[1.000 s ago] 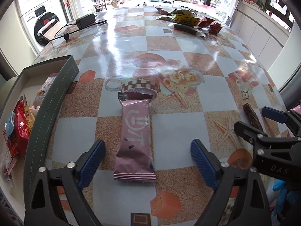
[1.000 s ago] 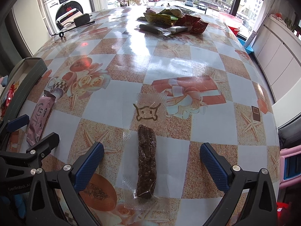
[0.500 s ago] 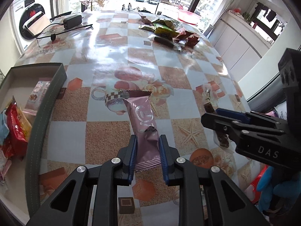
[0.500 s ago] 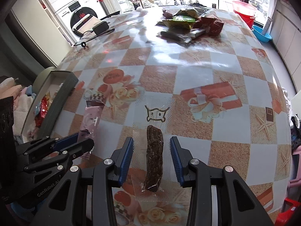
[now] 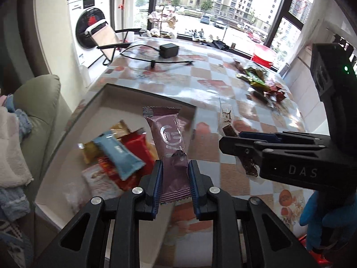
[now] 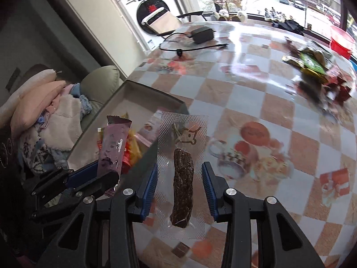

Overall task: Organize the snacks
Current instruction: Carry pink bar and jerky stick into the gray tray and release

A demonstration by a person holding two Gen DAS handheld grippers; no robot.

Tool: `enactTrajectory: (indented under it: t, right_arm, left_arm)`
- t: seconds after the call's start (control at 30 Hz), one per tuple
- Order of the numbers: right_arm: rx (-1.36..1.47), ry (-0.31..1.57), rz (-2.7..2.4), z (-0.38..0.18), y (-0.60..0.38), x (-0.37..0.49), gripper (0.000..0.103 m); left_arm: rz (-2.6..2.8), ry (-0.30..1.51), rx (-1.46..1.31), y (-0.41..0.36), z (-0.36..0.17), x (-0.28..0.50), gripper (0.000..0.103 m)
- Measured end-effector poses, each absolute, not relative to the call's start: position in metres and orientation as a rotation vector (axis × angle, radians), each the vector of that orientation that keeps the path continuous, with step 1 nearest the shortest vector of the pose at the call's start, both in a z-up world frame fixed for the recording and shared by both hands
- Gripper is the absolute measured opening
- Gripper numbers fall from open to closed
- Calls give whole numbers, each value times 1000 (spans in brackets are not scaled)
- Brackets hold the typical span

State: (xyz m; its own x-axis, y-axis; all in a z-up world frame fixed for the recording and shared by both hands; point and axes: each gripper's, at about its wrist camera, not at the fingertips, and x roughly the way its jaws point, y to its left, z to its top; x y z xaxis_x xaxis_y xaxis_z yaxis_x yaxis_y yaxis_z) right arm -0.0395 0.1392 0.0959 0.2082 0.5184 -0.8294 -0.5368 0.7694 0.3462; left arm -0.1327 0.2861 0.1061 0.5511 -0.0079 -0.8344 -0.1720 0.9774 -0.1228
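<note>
Snacks already sorted into the box [image 5: 138,93], including a blue packet [image 5: 118,154] and a red one [image 5: 136,145], show clearly only in the left wrist view; the right wrist view alone shows the whole clear-wrapped dark bar [image 6: 183,178]. The left tool [image 5: 174,178] is narrowed onto the pink wrapper [image 5: 170,143], held above the box's near wall. The right tool [image 6: 179,192] grips the clear wrap's edges above the surface [image 6: 279,111].

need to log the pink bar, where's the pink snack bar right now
The pink snack bar is clamped in the left gripper, held above the near end of the open box beside the blue packet, left of the right gripper.
</note>
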Motion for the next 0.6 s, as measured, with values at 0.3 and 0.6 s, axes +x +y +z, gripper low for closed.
enactTrajectory:
  t: [0.3,0.6]
  right_arm:
    - [-130,1236,809,69,241,-26,43]
    - [-259,1259,734,60,255,-24,103]
  left_arm:
    - [232,1027,-261,334,79,-144,78]
    - [301,1137,-248,339,58,-139,90]
